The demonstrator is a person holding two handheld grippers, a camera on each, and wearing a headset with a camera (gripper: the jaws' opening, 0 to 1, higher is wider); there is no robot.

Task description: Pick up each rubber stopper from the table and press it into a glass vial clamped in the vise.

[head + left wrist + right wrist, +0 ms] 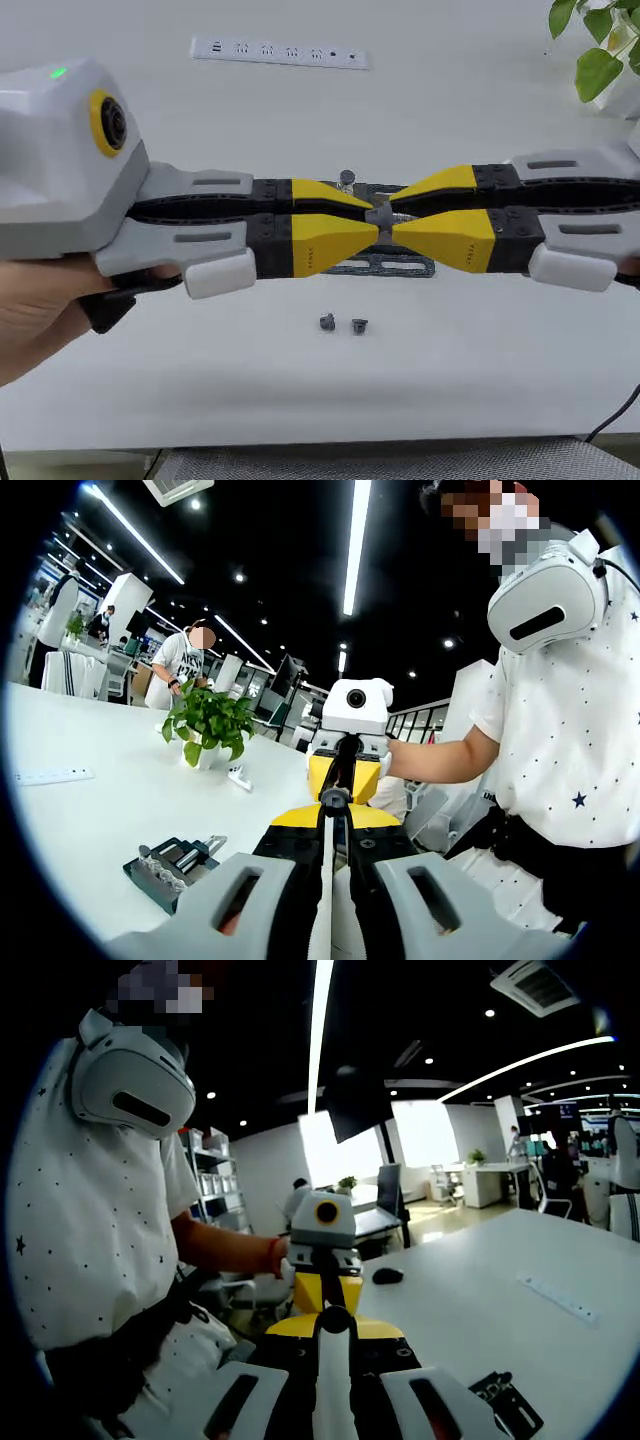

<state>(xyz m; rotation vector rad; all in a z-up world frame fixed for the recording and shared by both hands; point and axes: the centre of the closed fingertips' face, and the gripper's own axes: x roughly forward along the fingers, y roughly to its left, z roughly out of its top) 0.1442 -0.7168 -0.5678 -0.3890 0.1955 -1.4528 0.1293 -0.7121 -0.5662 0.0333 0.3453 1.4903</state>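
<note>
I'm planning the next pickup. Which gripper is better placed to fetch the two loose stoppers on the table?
Left, marginally. The left gripper and right gripper meet tip to tip on a held stopper, and in the head view the loose stoppers lie on the left gripper's side of that meeting point.

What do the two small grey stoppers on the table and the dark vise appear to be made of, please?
The small grey stoppers look like matte rubber: dull, no glints. The dark vise looks like dark-coated metal, flat with holes, though plastic is possible.
</note>
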